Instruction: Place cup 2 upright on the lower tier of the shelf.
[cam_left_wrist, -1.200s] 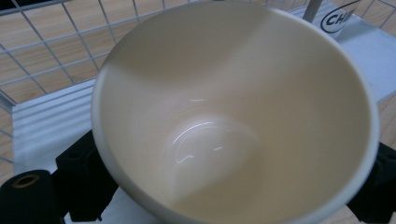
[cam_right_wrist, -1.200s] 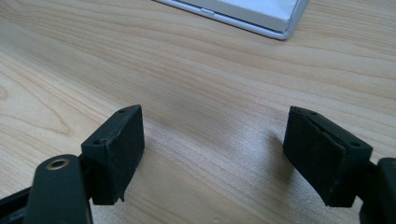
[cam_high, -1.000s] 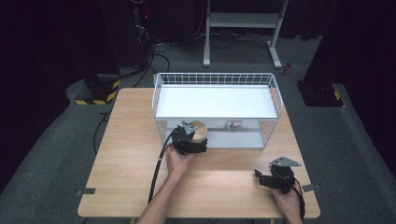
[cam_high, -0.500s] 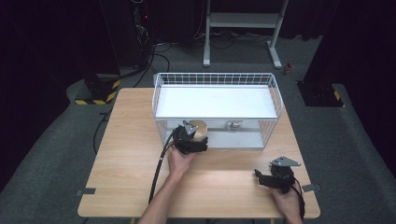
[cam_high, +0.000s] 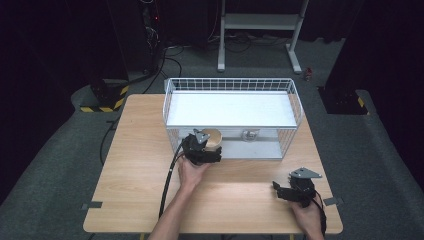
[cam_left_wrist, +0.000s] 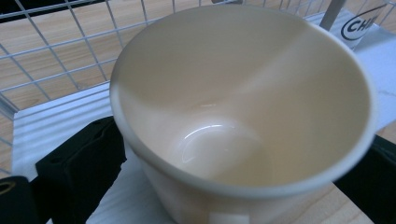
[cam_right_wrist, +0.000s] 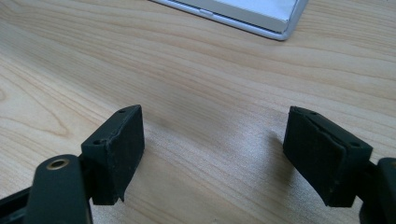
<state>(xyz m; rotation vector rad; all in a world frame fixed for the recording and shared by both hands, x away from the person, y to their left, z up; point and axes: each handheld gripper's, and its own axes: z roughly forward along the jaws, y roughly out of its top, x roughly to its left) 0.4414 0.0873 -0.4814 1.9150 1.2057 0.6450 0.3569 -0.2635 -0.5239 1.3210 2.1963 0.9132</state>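
A cream cup sits between my left gripper's jaws, its empty inside facing the camera; the black pads press against both of its sides. From above, my left gripper holds that cup at the front left of the white wire basket, over the basket's lower level. At the table's front right, my right gripper rests low over the wood, and its own view shows the gripper open with bare tabletop between the jaws.
The basket has a white upper shelf and a grey lower floor holding a small clear item. Basket wires stand just behind the cup. The basket's base corner lies ahead of the right gripper.
My left gripper and the cup have edged slightly forward towards the basket front. The right gripper has stayed put.
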